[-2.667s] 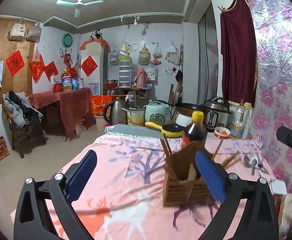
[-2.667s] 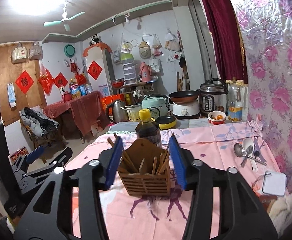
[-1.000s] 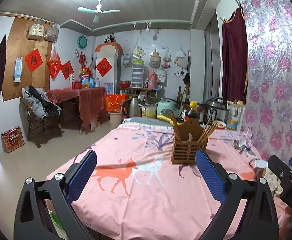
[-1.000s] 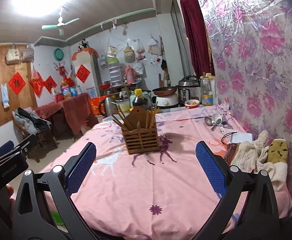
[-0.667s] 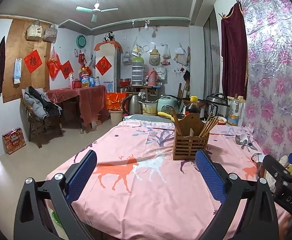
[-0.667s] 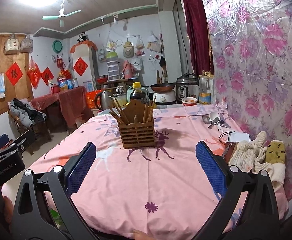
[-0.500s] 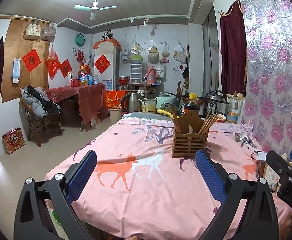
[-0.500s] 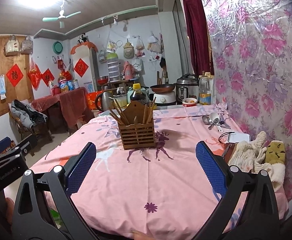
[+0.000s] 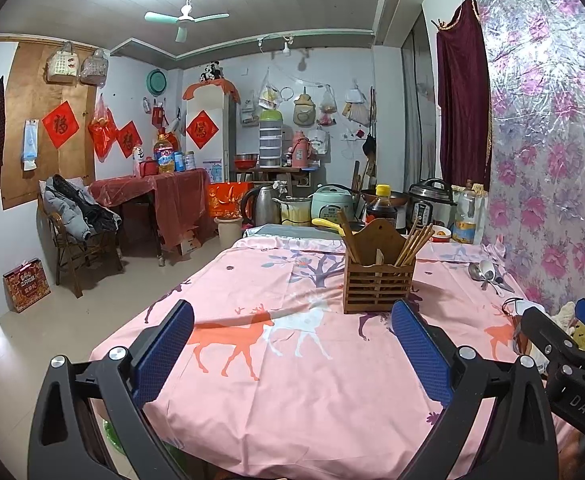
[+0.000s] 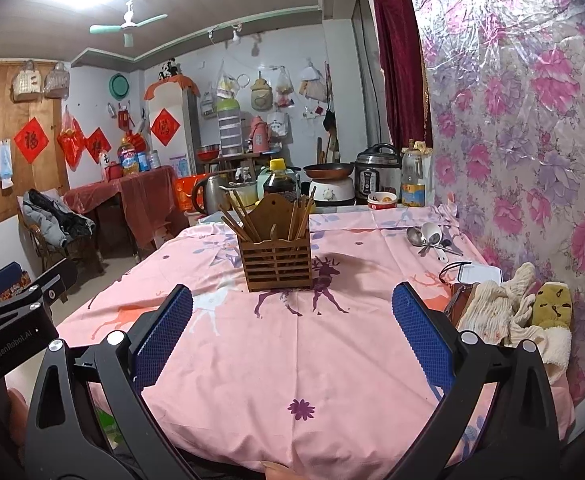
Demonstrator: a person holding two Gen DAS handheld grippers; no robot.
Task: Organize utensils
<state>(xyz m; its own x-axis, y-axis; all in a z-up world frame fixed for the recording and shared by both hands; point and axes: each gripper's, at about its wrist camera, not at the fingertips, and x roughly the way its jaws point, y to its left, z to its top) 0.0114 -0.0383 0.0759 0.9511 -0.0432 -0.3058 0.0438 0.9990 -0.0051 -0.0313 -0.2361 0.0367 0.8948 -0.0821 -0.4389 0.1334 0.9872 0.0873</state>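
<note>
A slatted wooden utensil holder stands upright mid-table on the pink deer-print cloth, with several wooden chopsticks sticking out of it. Metal and white spoons lie loose near the flowered wall. My left gripper is open at the table's near edge, empty. Beside it my right gripper is also open and empty, well short of the holder.
A dark sauce bottle, rice cookers, a kettle and a frying pan crowd the far end. A white box, cream cloth and socks lie at the right edge. The flowered wall bounds the right side.
Both grippers have pulled back from the holder to the near table edge. The right one, which had its fingers closely around the holder, now stands wide open and away from it.
</note>
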